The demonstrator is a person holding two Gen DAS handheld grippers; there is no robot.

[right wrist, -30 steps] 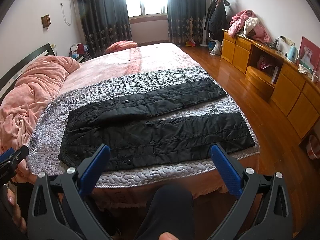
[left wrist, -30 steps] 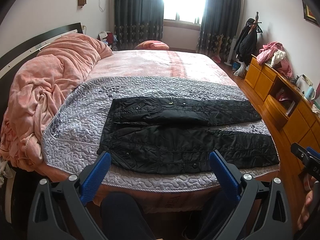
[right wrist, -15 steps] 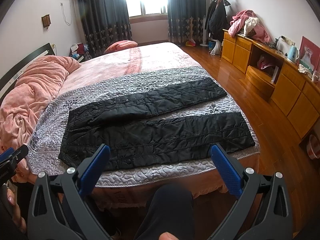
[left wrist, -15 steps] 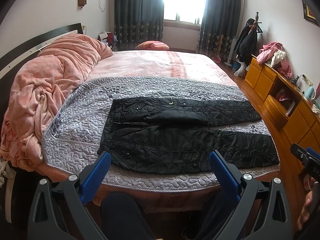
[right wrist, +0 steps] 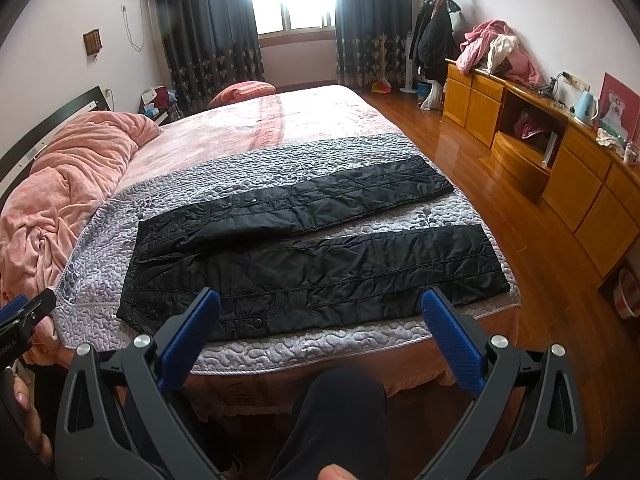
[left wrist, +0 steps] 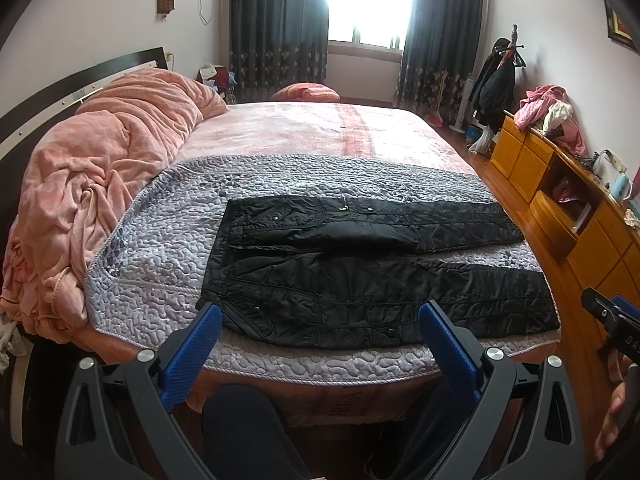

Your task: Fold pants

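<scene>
Both tongs hang short of the near edge of the bed, jaws spread wide and empty. Left gripper (left wrist: 320,328) shows two ribbed blue pads (left wrist: 188,354) on black plastic arms; the right gripper (right wrist: 322,312) is built the same, and a dark-clothed knee (right wrist: 344,412) sits below it.

On the bed's left side a rumpled pink blanket (left wrist: 92,160) is heaped against the dark headboard (left wrist: 60,88). Next comes a grey quilted cover (left wrist: 160,240) with a pebbly stitched pattern and a corded rim, spread across the near end of the bed. On it lie the black pants (left wrist: 360,288), flat, of slightly shiny quilted cloth with snap buttons; the waistband is toward the left, and the legs run right, apart, the nearer one close to the cover's near edge. The pants lie just beyond both sets of tips, not touched by either. Along the right wall stands an orange wooden cabinet (right wrist: 560,160).
</scene>
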